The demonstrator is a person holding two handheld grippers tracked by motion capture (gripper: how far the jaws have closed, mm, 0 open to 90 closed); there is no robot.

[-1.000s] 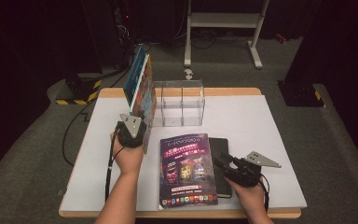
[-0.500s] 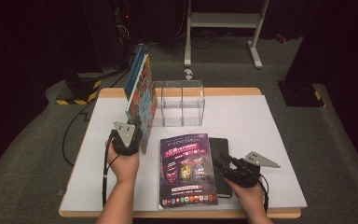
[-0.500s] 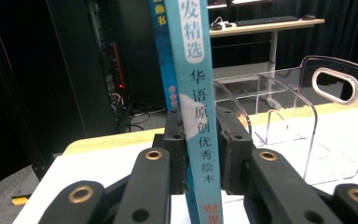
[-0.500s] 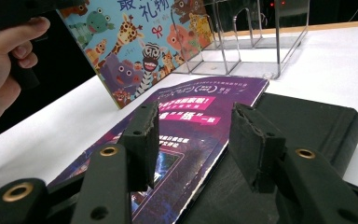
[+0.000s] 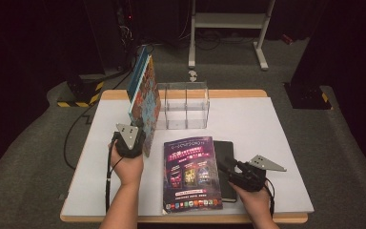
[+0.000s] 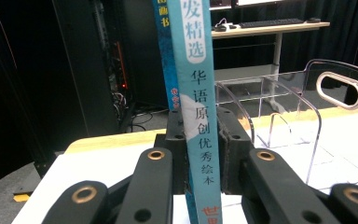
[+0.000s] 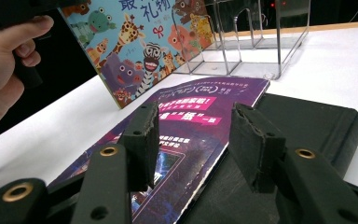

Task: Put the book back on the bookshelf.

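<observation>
Picture book with a teal spine and a cartoon-animal cover (image 5: 143, 102) stands upright on its lower edge over the white table top (image 5: 276, 138), just left of the clear acrylic two-bay organiser (image 5: 183, 105). My left gripper (image 5: 140, 138) is clamped on the book's spine (image 6: 198, 116); in the left gripper view both black pads (image 6: 230, 149) press flat against it from either side. My right gripper (image 5: 226, 164) rests low near the table's front right, jaws apart, with nothing pressed between them. In the right gripper view they frame the edge where the purple glossy magazine (image 7: 200, 112) lies partly over the black notebook (image 7: 307, 121); both lie flat on the table. From the high view, magazine (image 5: 190, 174) and notebook (image 5: 226, 164) sit between my two hands.
</observation>
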